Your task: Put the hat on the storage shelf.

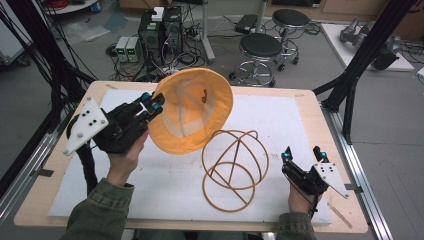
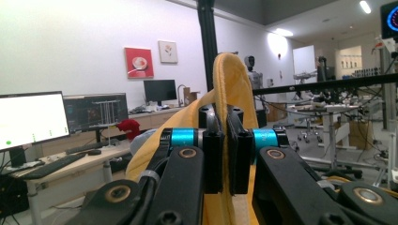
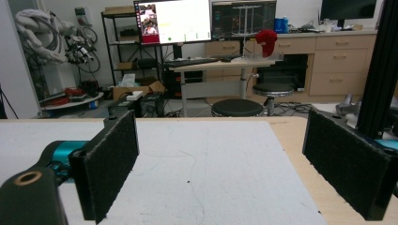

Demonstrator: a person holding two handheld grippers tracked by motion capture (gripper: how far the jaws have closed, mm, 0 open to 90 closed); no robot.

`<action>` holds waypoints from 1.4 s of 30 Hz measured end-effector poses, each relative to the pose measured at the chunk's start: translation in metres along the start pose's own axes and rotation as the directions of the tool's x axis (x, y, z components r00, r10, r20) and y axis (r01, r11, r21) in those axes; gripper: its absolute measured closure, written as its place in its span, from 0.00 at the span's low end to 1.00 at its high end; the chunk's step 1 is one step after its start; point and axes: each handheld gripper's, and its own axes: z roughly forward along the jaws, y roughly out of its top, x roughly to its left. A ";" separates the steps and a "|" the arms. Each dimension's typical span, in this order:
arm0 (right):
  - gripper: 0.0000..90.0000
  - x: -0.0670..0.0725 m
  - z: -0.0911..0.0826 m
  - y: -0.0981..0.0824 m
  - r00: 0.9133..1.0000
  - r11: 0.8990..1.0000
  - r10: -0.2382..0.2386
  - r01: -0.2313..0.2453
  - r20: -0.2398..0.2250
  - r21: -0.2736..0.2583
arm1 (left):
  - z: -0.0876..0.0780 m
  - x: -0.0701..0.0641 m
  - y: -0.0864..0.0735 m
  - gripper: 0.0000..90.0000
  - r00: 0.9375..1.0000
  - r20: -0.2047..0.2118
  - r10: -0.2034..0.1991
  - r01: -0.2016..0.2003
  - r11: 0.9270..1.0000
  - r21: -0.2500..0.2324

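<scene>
Left hand-held gripper (image 1: 151, 103) pinches yellow hat (image 1: 192, 110) aloft beside wire frame (image 1: 235, 167).

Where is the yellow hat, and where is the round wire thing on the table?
yellow hat (image 1: 192, 107): high view, on the pale inside lining of the crown.
wire frame (image 1: 235, 170): high view, on the hoops near its middle.

— What do we have under everything?
— A pale wooden desk (image 1: 310, 107), with a white rectangular sheet (image 1: 280, 125) spread over most of its top.
— And on the sheet?
— We see a tan wire frame of crossed hoops (image 1: 234, 170) resting right of centre.
</scene>
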 end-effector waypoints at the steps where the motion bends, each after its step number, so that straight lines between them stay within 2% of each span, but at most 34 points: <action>1: 0.11 0.000 0.000 0.000 1.000 1.000 0.000 0.000 0.000 0.000 | 0.000 0.000 0.000 0.96 1.000 0.000 0.000 0.000 1.000 0.000; 2: 0.11 0.000 0.000 0.000 1.000 1.000 0.000 0.000 -0.001 -0.001 | 0.004 -0.004 -0.002 0.96 1.000 0.018 -0.005 0.004 1.000 0.005; 4: 0.11 -0.001 0.000 0.000 1.000 1.000 0.001 -0.001 0.000 -0.001 | 0.007 -0.007 -0.002 0.96 1.000 0.023 -0.002 0.002 1.000 0.006; 9: 0.11 -0.001 0.001 0.000 1.000 1.000 0.003 -0.003 -0.001 -0.005 | 0.016 -0.019 -0.004 0.96 0.998 0.064 0.003 -0.004 1.000 0.010; 10: 0.11 0.000 0.001 0.000 1.000 1.000 0.004 -0.004 0.000 -0.004 | 0.020 -0.025 -0.004 0.96 0.996 0.086 0.009 -0.010 1.000 0.010; 11: 0.11 0.000 0.001 0.000 1.000 1.000 0.004 -0.004 0.000 -0.004 | 0.020 -0.025 -0.004 0.96 0.996 0.086 0.009 -0.010 1.000 0.010; 12: 0.11 0.000 0.001 0.000 1.000 1.000 0.004 -0.004 -0.002 -0.004 | 0.023 -0.034 -0.004 0.96 0.993 0.113 0.022 -0.023 1.000 0.006; 13: 0.11 0.000 0.001 0.000 1.000 1.000 0.004 -0.004 -0.002 -0.004 | 0.023 -0.034 -0.004 0.96 0.993 0.113 0.022 -0.023 1.000 0.006; 14: 0.11 -0.001 0.001 0.000 1.000 1.000 0.004 -0.004 -0.002 -0.004 | 0.026 -0.041 -0.003 0.96 0.990 0.139 0.027 -0.027 1.000 0.003; 17: 0.11 -0.001 0.001 0.000 1.000 1.000 0.004 -0.004 -0.003 0.000 | 0.028 -0.048 -0.003 0.96 0.986 0.161 0.032 -0.032 0.999 -0.001; 18: 0.11 -0.001 0.001 0.000 1.000 1.000 0.002 -0.002 -0.001 0.000 | 0.031 -0.055 -0.002 0.96 0.982 0.184 0.038 -0.039 0.999 0.002; 19: 0.11 -0.001 0.001 0.000 1.000 1.000 0.003 -0.003 -0.002 -0.001 | 0.031 -0.055 -0.002 0.96 0.982 0.184 0.038 -0.039 0.999 0.002; 20: 0.11 -0.001 0.001 0.000 1.000 1.000 0.002 -0.002 -0.001 -0.002 | 0.034 -0.060 -0.003 0.96 0.978 0.203 0.043 -0.044 0.999 0.003; 29: 0.11 -0.001 0.001 0.000 1.000 1.000 0.003 -0.003 -0.005 0.001 | 0.048 -0.071 -0.012 0.96 0.968 0.248 0.028 -0.035 0.999 0.023; 30: 0.11 -0.001 0.002 0.000 1.000 1.000 0.004 -0.004 -0.006 0.001 | 0.051 -0.074 -0.014 0.96 0.964 0.264 0.028 -0.037 0.999 0.030; 31: 0.11 -0.001 0.002 0.000 1.000 1.000 0.005 -0.005 -0.007 0.002 | 0.051 -0.074 -0.014 0.96 0.964 0.264 0.028 -0.037 0.999 0.030; 32: 0.11 -0.001 0.002 0.000 1.000 1.000 0.005 -0.005 -0.006 0.001 | 0.053 -0.079 -0.015 0.96 0.957 0.287 0.028 -0.041 0.998 0.037; 33: 0.11 -0.001 0.002 0.000 1.000 1.000 0.005 -0.005 -0.006 0.001 | 0.053 -0.079 -0.015 0.96 0.957 0.287 0.028 -0.041 0.998 0.037; 35: 0.11 -0.002 0.002 0.000 1.000 1.000 0.005 -0.005 -0.010 0.001 | 0.054 -0.083 -0.016 0.96 0.949 0.312 0.034 -0.051 0.998 0.047; 36: 0.11 -0.002 0.003 -0.001 1.000 1.000 0.006 -0.006 -0.011 0.004 | 0.056 -0.086 -0.017 0.96 0.942 0.335 0.034 -0.057 0.997 0.058; 37: 0.11 -0.002 0.003 -0.001 1.000 1.000 0.008 -0.008 -0.012 0.006 | 0.056 -0.086 -0.017 0.96 0.942 0.335 0.034 -0.057 0.997 0.058; 38: 0.11 -0.002 0.003 -0.001 1.000 1.000 0.005 -0.005 -0.015 0.007 | 0.056 -0.089 -0.017 0.96 0.932 0.360 0.037 -0.065 0.996 0.065; 39: 0.11 -0.002 0.003 -0.001 1.000 1.000 0.005 -0.005 -0.016 0.009 | 0.056 -0.089 -0.017 0.96 0.932 0.360 0.037 -0.065 0.996 0.065; 40: 0.11 -0.002 0.003 -0.001 1.000 1.000 0.005 -0.005 -0.017 0.010 | 0.057 -0.093 -0.018 0.96 0.923 0.383 0.040 -0.072 0.995 0.070; 41: 0.11 -0.002 0.003 -0.001 1.000 1.000 0.003 -0.003 -0.016 0.011 | 0.057 -0.093 -0.018 0.96 0.923 0.383 0.040 -0.072 0.995 0.070; 42: 0.11 -0.001 0.003 -0.001 1.000 1.000 0.007 -0.007 -0.016 0.013 | 0.057 -0.097 -0.018 0.96 0.912 0.408 0.042 -0.081 0.993 0.080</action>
